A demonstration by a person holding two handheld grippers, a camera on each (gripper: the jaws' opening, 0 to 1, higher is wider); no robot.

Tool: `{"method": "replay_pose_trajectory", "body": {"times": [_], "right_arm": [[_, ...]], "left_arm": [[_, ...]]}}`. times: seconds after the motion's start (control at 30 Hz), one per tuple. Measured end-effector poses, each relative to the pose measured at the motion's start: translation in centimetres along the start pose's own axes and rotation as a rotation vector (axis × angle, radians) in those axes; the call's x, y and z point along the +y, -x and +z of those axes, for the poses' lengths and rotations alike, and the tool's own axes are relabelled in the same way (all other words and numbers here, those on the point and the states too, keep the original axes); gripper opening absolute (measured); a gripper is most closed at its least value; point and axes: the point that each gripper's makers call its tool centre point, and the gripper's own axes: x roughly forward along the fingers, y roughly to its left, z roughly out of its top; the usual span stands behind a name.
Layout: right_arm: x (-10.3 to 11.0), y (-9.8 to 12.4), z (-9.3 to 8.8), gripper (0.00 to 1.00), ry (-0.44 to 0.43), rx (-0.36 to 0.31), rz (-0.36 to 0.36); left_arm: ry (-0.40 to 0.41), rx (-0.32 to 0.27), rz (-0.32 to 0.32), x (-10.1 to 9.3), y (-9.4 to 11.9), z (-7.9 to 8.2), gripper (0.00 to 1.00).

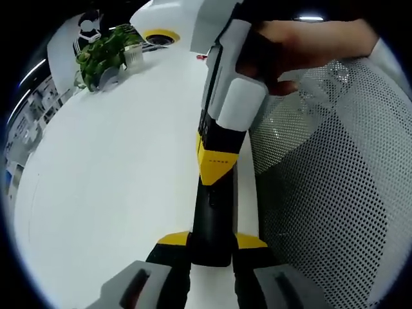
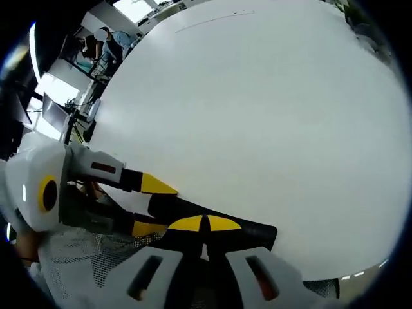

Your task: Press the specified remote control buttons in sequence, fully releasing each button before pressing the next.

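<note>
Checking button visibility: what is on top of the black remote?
The right gripper's shut yellow tips sit on the remote, which the left gripper clamps over the white table. Any button beneath those tips is covered.

Looked like an office or lab: broad white bench (image 1: pixel 116 180), leafy green potted plant (image 1: pixel 103 55), rows of desks with monitors (image 2: pixel 55 112), bright ceiling light panels (image 2: pixel 138 8).

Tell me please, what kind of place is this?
Probably an office or lab: a large white table, a potted green plant at its far end, and a white mesh chair back. Desks with monitors stand behind.
</note>
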Motion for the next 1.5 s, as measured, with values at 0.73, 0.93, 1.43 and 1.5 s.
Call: {"method": "replay_pose_trajectory", "body": {"times": [0.73, 0.93, 1.43, 1.5], "right_arm": [[0.05, 0.11, -0.59, 0.00, 0.097, 0.036, -0.044], [0.20, 0.03, -0.67, 0.00, 0.219, 0.030, -0.097], [0.14, 0.35, -0.79, 0.00, 0.176, 0.014, -0.070], [0.12, 0.30, -0.69, 0.00, 0.159, 0.016, -0.065]], "left_arm": [[-0.011, 0.004, 0.004, 0.03, -0.10, 0.05, 0.24], [-0.017, 0.007, 0.006, 0.00, -0.12, 0.04, 0.24], [-0.026, 0.005, 0.010, -0.03, -0.11, 0.03, 0.24], [-0.018, 0.002, 0.006, -0.02, -0.09, 0.03, 0.24]]}}
